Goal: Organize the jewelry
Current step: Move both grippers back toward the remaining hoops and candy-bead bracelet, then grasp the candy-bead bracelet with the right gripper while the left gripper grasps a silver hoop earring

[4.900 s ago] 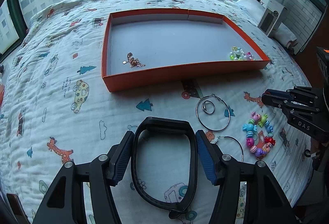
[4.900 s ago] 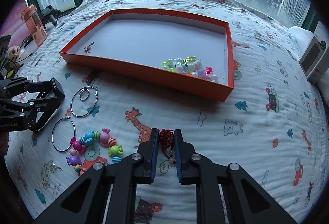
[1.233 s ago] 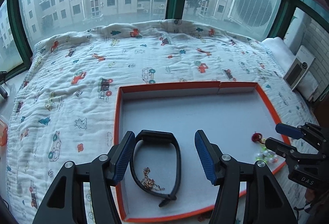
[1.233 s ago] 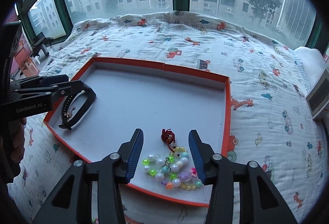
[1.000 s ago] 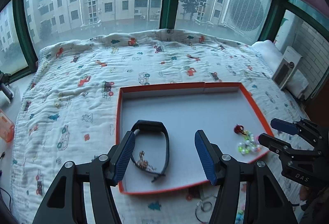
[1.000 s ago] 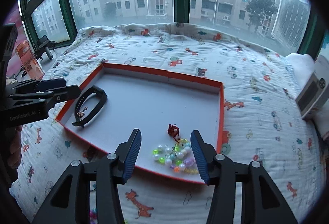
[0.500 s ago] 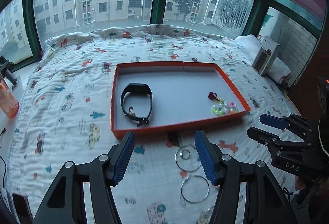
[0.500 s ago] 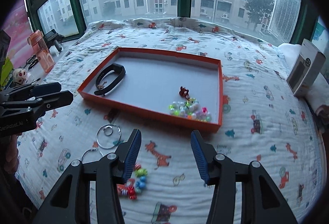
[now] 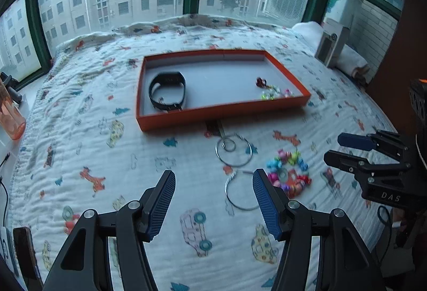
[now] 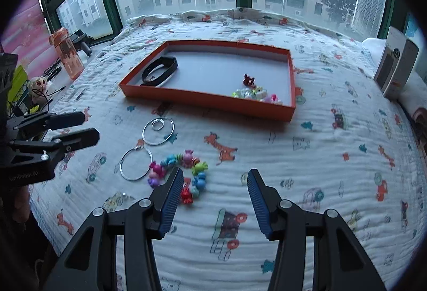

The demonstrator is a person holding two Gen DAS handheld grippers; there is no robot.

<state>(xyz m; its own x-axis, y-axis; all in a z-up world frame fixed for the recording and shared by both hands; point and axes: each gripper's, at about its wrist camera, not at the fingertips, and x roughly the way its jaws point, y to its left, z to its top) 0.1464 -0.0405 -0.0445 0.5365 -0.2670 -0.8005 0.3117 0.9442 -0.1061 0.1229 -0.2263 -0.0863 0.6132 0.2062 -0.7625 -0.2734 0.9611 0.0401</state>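
Both grippers stood above the printed bedspread (image 9: pixel 80 93), each pointed forward and downward, with nothing between the jaws. The left gripper (image 9: pixel 213 200) was spread wide and empty; the right gripper (image 10: pixel 214 197) likewise stood apart, holding nothing.

Ahead of both grippers, well beyond their fingertips, lay the orange tray (image 9: pixel 221 110). Inside it, a black wristband (image 9: pixel 166 92) rested toward the left gripper's side, and a red charm (image 10: pixel 248 80) with a cluster of pale beads (image 10: pixel 253 93) rested toward the right gripper's side.

Pieces not yet tidied lay on the bedspread between the grippers and the tray. The nearer silver hoop (image 9: pixel 238 193) lay just ahead of the left gripper's right fingertip, flat, with its clasp toward the tray. The farther hoop (image 9: pixel 233 150), with a small ring inside it, lay beyond that, near the tray's front wall. The candy-bead bracelet (image 10: pixel 184 170) lay directly ahead of the right gripper's left finger, partly hidden behind it, curled in a loose ring with no clear long axis.

By this layout, the left gripper was nearer the hoops and the right gripper nearer the bracelet. Each would likely need a small sideways shift inward, then a descent, to straddle its piece.
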